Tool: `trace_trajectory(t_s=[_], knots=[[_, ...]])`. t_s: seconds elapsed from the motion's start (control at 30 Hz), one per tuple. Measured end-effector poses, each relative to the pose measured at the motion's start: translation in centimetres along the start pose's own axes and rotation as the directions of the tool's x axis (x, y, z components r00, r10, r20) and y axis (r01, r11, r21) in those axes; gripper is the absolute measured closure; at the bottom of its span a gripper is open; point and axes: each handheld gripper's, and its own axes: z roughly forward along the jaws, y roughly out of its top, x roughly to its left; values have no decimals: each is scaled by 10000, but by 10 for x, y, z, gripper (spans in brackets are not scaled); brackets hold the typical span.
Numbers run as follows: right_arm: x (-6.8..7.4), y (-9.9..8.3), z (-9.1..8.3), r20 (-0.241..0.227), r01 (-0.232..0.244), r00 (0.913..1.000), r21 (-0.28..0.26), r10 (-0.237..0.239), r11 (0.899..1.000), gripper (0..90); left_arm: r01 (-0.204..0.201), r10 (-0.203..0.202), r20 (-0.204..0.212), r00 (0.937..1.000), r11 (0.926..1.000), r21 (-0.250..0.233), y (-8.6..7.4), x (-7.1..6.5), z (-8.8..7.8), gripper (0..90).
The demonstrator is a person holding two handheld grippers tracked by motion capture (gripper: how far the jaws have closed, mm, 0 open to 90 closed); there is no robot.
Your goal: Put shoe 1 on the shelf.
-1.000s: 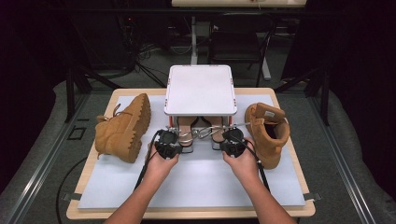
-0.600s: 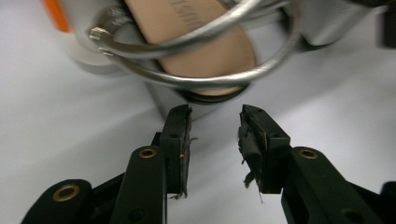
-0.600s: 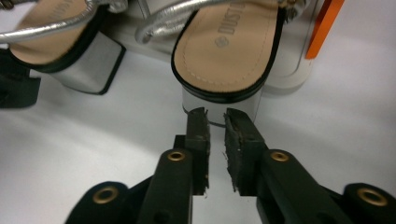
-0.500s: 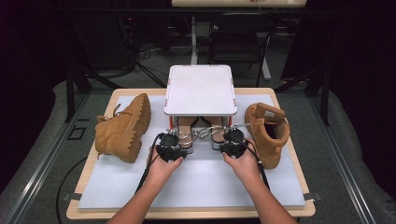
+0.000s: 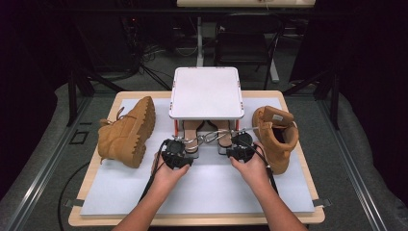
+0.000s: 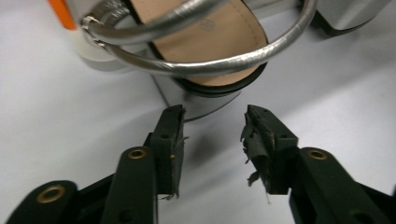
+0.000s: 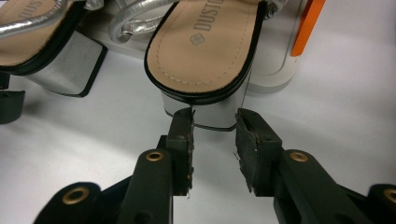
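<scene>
Table [image 5: 202, 192] layout unchanged from a second before: white stand [image 5: 206, 92], boots either side. Silver sandals [image 5: 202, 139] lie under the stand's front edge. Left gripper [image 6: 214, 122] and right gripper [image 7: 215, 122], previously shut, have just been opening; heels sit just beyond the tips, apparently untouched, nothing gripped.

The two sandals [image 7: 205, 42] have glossy silver straps [image 6: 201, 65] that look like metallic leather, matt tan insoles stitched round the edge, and shiny silver block heels [image 7: 210, 109]. Both boots [image 5: 126, 131] are matt tan suede-like nubuck with rough lugged soles. The left gripper [image 6: 212, 126] and right gripper [image 7: 214, 128] are matt black plastic — their pads [image 6: 256, 140] worn and frayed. The desk [image 5: 192, 220] is pale wood under a smooth white sheet; the stand's top [image 5: 206, 92] is plain white — smooth.
</scene>
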Motion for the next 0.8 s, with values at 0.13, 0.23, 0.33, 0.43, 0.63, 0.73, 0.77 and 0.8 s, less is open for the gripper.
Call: trace_trajectory(t_s=[0.13,0.23,0.33,0.43,0.63,0.73,0.77,0.8], knots=[[0,0,1,-1,24,10000,-57,-24,10000,646,95,-95,20,10000,9999,84,2,0,0,535],[0,-1,1,-72,-35,10000,-92,35,10000,606,110,-111,-62,9999,9998,-167,2,2,-1,535],[-1,-2,2,-139,-98,9999,-216,95,9997,619,-242,234,-413,9989,9995,-192,7,7,-4,524],[-1,-2,0,-169,-151,9998,-306,146,9994,629,-469,456,-581,9973,9987,-209,9,4,-5,534],[-1,-1,-4,-205,-96,9998,-469,87,9989,654,-723,672,-918,9935,9960,-535,19,4,-17,611],[1,0,-4,-197,-68,9998,-438,60,9990,679,-652,601,-1098,9921,9969,-441,22,11,-15,634],[1,0,-4,-197,-68,9998,-438,60,9990,679,-652,601,-1098,9921,9969,-441,22,11,-15,633],[1,0,-4,-192,-43,9998,-405,36,9992,688,-724,676,-1078,9919,9965,-413,23,11,-13,633]])
